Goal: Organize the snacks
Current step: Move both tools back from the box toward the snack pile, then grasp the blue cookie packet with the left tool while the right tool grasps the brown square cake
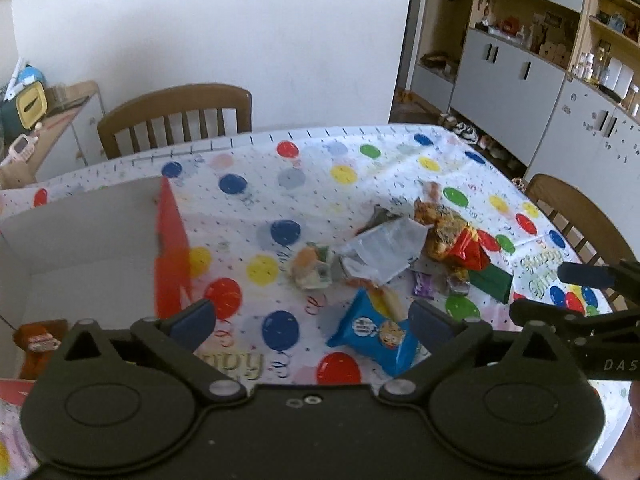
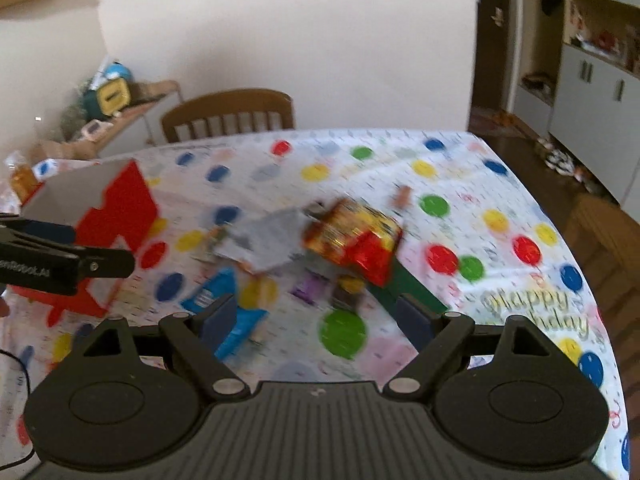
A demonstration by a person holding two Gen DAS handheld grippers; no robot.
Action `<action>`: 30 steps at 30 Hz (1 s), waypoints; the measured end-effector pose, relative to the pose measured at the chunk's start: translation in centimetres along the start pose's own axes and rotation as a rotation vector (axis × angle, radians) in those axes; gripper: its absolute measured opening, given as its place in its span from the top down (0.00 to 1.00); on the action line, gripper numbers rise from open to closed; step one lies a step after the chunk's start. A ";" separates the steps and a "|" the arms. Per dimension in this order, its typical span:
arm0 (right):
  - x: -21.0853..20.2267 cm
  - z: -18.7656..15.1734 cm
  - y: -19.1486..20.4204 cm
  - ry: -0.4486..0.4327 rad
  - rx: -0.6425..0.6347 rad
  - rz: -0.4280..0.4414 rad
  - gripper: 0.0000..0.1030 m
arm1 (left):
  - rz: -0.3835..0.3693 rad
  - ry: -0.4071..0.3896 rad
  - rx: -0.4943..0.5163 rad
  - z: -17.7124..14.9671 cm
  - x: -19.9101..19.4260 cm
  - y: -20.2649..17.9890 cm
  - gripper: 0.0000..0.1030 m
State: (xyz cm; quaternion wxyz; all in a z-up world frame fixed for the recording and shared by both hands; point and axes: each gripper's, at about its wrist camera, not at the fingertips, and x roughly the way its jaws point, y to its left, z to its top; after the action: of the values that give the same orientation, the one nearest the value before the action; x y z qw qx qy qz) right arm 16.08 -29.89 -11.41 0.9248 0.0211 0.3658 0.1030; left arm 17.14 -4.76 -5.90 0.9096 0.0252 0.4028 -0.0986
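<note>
A heap of snacks lies on the balloon-print tablecloth [image 1: 304, 160]: a blue packet [image 1: 374, 334], a crumpled silver wrapper [image 1: 380, 254], a red and gold bag [image 1: 460, 246], a green box [image 1: 490, 282], a small purple sweet [image 1: 423, 285]. My left gripper [image 1: 312, 318] hovers open just short of the blue packet, nothing between its fingers. The right wrist view is blurred; there my right gripper [image 2: 320, 320] stands open above the cloth, with the blue packet [image 2: 224, 312] by its left finger and the green box [image 2: 404, 284] by its right finger. The red and gold bag [image 2: 360, 240] lies beyond.
A red and white cardboard box [image 1: 80, 248] stands open at the left, with a brown snack [image 1: 38, 340] inside. Wooden chairs [image 1: 176, 118] stand at the far side and at the right [image 1: 576, 216]. Cabinets [image 1: 520, 76] line the right wall. The right gripper's arm [image 1: 580, 316] shows beside the left one.
</note>
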 end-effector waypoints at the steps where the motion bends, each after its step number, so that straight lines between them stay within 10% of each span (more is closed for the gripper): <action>1: 0.3 -0.1 -0.6 0.009 0.012 -0.005 0.16 | 0.001 0.009 0.002 -0.1 0.5 -0.4 0.01; 30: 10.4 0.4 -2.7 0.093 0.030 0.000 0.20 | 0.010 0.332 -0.382 -0.3 12.7 -1.2 0.19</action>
State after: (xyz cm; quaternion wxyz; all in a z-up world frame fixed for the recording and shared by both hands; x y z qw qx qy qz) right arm 24.23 -30.38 -18.47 0.9063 0.0300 0.4099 0.0985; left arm 25.04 -7.93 -15.45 0.8198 -0.1294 0.5578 -0.0106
